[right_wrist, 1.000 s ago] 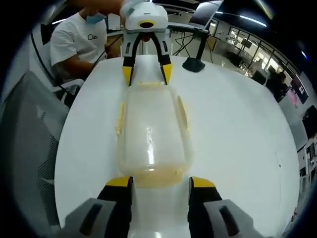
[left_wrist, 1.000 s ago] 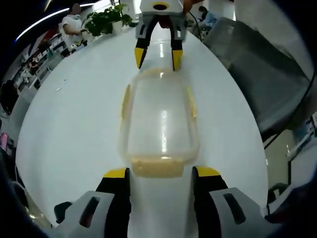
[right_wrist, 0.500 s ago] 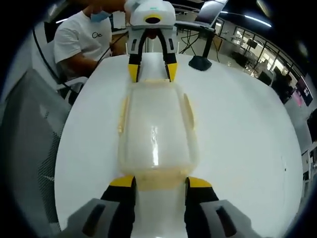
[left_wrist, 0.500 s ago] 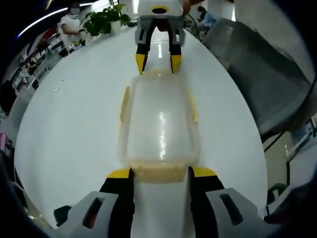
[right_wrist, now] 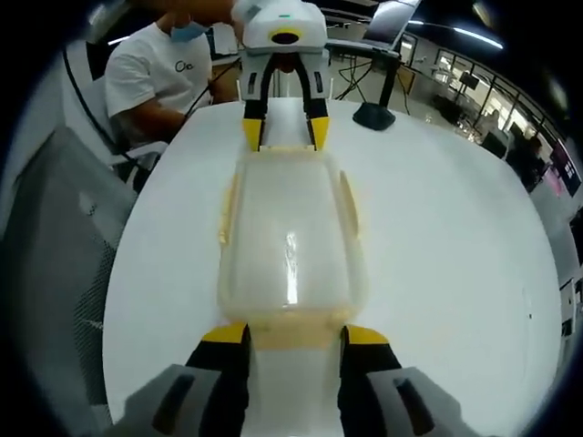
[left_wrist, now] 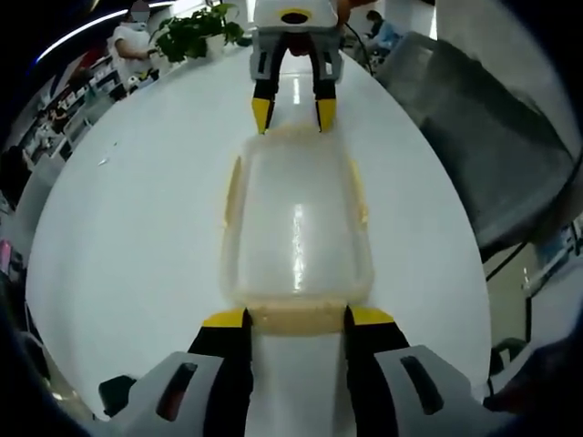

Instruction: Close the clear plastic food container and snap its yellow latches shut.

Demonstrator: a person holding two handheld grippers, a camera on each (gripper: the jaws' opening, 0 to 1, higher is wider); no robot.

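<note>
My left tool (left_wrist: 294,318) and right tool (right_wrist: 291,333), both part-open (empty), straddle the clear lidded plastic container's (left_wrist: 296,223) yellow end latches (left_wrist: 298,316); I should press evenly.

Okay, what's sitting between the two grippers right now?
The clear container, lid on, spans the gap between left gripper and right gripper in the left gripper view.

The left gripper (left_wrist: 295,320) has grey moulded housings with dark oblong slots, black inner arms and yellow-tipped jaws. The right gripper (right_wrist: 294,335) has the same build: grey shells, black arms, yellow tips. Seen from the front, each has a white body, a yellow-ringed dark round spot and black arms tapering to yellow tips.
</note>
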